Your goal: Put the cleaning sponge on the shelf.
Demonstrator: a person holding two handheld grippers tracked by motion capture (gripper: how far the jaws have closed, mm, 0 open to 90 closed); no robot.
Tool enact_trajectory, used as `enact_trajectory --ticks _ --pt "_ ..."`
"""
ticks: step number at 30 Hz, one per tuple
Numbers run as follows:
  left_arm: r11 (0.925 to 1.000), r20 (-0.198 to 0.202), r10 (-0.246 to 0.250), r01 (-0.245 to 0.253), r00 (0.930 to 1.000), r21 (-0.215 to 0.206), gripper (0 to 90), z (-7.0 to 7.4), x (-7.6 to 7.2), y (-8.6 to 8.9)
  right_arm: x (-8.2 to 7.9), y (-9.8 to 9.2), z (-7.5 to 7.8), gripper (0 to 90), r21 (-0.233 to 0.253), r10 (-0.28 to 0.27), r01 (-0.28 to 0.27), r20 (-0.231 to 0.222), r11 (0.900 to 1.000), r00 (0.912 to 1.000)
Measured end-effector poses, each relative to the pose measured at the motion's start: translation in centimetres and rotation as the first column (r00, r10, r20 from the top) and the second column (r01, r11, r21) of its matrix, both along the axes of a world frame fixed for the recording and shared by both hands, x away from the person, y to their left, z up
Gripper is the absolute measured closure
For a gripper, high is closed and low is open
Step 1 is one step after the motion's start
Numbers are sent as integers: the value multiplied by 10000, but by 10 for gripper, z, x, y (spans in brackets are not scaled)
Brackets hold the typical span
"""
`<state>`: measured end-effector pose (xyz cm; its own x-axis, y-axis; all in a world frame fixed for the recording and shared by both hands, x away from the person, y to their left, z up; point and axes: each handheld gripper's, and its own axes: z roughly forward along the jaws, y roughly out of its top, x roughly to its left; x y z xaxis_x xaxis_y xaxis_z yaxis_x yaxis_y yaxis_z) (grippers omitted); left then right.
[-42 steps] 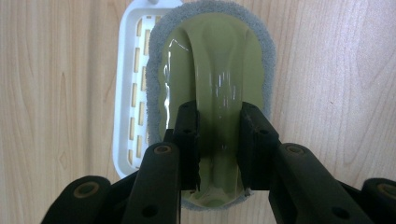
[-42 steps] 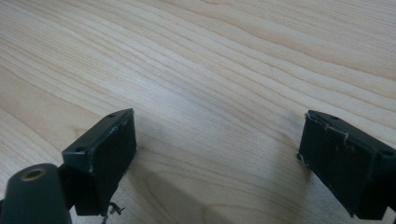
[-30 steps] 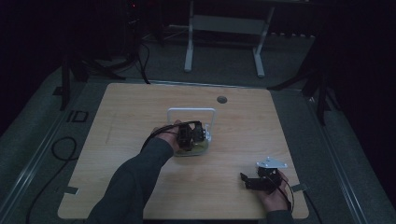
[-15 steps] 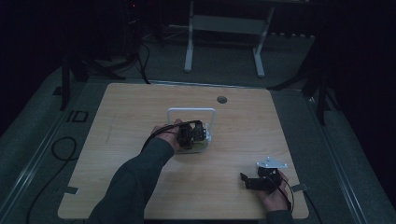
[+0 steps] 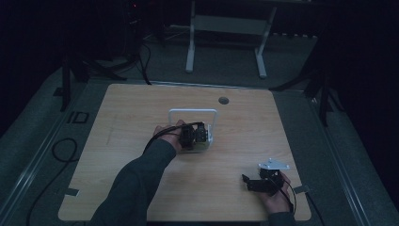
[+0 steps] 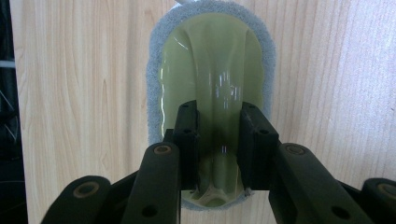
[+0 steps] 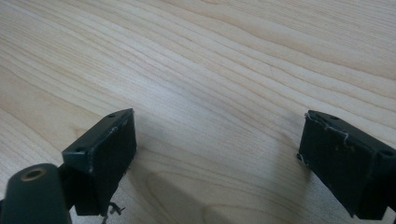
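Near the middle of the wooden surface (image 5: 122,141) lies a scrubbing pad (image 6: 210,70): an oval of grey scouring fleece with a glossy, pale green plastic grip moulded on top. The left hand-held gripper (image 6: 217,140) comes straight down on it, its two black jaws closed narrowly on either side of the raised ridge of that grip. The ridge runs along the pad's long axis, away from the camera in the left gripper view, so the jaws pinch across the narrow width, close to the near end. In the high view the left hand-held gripper (image 5: 193,135) sits just in front of a white wire stand (image 5: 193,112), which is upright on the surface.

The right hand-held gripper (image 7: 219,154) has its jaws wide apart, with nothing between them but bare wood. It rests near the front right corner (image 5: 263,181), well apart from the pad. The left hand is plainly nearer; any lift or scrub would likely run along the pad's long axis.
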<state>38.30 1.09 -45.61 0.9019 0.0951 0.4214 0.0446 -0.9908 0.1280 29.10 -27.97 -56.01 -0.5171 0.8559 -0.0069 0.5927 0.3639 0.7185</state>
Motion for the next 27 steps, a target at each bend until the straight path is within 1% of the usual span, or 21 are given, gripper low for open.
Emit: enact_trajectory --ticks 3,5,8,9,13,15,21,27 --pt "10000 115 51 -51 9999 2 717 -1 0 -1 0 0 0 106 -2 2 -2 3 10000 10000" --pt "10000 113 19 -20 9999 41 717 -2 1 -1 0 0 0 106 -1 2 -2 0 10000 10000" --pt "10000 233 -80 79 9997 52 717 -5 2 -1 0 0 0 106 -1 2 -2 0 10000 10000" --pt "9999 266 -82 78 9996 126 717 -5 2 -1 0 0 0 106 -2 3 -3 0 10000 10000" --pt "9999 327 -19 15 9995 100 717 -8 4 -1 0 0 0 106 -2 3 -3 -2 10000 10000" --pt "9999 337 -23 17 9994 155 716 -8 5 -1 0 0 0 106 -3 4 -4 -1 10000 10000" --pt "9999 418 95 -98 9991 74 716 -10 7 0 0 0 0 106 -4 4 -4 -1 10000 10000" --pt "10000 509 61 -64 9987 51 716 -10 8 -1 0 0 0 106 -3 4 -4 0 10000 10000"
